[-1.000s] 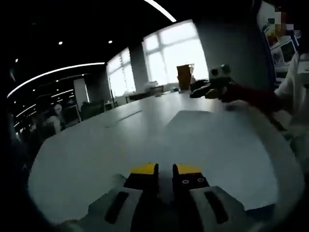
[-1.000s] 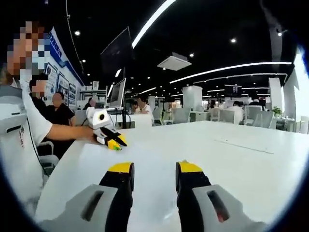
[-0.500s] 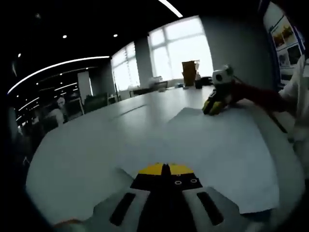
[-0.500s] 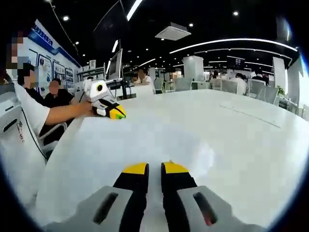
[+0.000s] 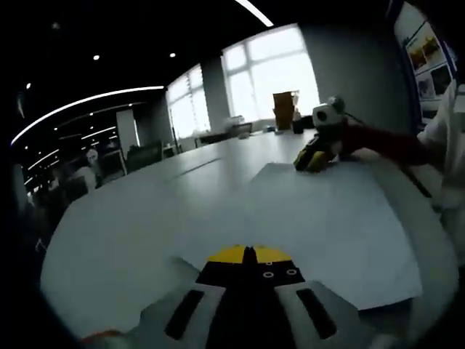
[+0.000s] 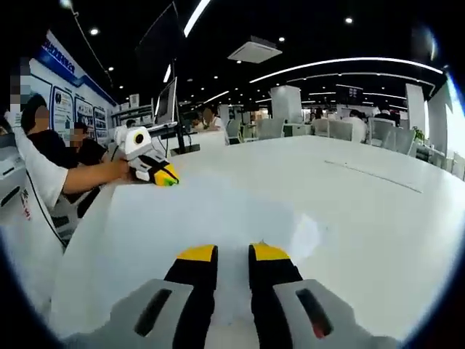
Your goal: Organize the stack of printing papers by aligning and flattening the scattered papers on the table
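Observation:
A stack of white printing papers (image 5: 327,225) lies flat on the white table (image 5: 123,233); its sheets are slightly fanned at the near edge. My left gripper (image 5: 251,254) rests over the stack's near edge, jaws shut together with nothing seen between them. At the stack's far corner, the right gripper (image 5: 311,158) touches down, held by a hand. In the right gripper view, the papers (image 6: 211,218) spread out ahead of my right gripper (image 6: 233,254), whose jaws stand a narrow gap apart over the sheet. The left gripper (image 6: 161,177) sits at the far edge there.
A person's arm and white sleeve (image 6: 43,196) run along the table's side. A brown box (image 5: 284,109) stands at the table's far end by the windows. Seated people and chairs (image 6: 341,129) fill the room behind. Bare tabletop (image 6: 378,211) extends widely beyond the papers.
Both grippers' jaws have closed in from wide open a second ago. The left stays shut; the right has reopened slightly since half a second ago. Both have dropped onto the papers.

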The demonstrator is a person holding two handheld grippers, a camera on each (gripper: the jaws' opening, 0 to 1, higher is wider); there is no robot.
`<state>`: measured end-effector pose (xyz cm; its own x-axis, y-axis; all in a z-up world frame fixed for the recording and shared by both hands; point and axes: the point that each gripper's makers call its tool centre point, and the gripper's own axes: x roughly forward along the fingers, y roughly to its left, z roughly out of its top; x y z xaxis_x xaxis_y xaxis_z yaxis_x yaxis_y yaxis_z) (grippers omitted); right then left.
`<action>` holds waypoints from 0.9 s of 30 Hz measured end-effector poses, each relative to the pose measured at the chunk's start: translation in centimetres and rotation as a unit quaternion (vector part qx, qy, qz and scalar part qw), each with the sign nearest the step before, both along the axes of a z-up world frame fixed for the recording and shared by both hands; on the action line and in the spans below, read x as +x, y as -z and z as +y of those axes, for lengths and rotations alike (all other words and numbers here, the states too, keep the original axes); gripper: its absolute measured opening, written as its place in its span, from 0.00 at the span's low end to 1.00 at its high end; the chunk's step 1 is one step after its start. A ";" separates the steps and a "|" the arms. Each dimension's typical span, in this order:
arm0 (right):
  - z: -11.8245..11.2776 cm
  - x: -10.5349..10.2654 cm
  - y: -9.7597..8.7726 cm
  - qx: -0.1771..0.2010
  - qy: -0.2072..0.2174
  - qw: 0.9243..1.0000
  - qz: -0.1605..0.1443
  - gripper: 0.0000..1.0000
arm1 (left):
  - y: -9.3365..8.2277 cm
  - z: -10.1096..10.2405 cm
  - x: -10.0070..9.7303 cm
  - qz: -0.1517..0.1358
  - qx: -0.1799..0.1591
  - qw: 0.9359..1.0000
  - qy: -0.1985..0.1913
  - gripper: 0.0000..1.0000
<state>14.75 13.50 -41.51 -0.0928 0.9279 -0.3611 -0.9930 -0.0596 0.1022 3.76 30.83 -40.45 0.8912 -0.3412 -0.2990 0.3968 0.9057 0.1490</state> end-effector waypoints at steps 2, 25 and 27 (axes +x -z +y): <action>-0.3 0.0 -0.3 0.001 0.000 1.000 -0.004 0.15 | -0.2 0.0 0.0 -0.007 0.006 1.000 0.004 0.11; -2.1 -2.8 -2.5 -0.009 -0.020 1.000 0.000 0.62 | -1.4 -1.5 -3.5 0.032 -0.033 0.999 0.010 0.55; -2.4 -3.0 -2.8 -0.008 -0.020 1.000 0.004 0.66 | -1.6 -1.0 -4.0 0.034 -0.030 0.999 -0.015 0.55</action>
<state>11.70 11.09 -38.71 -0.1319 0.9172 -0.3760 -0.9891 -0.0967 0.1110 -0.24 29.83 -38.85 0.8800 -0.3330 -0.3388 0.3761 0.9240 0.0686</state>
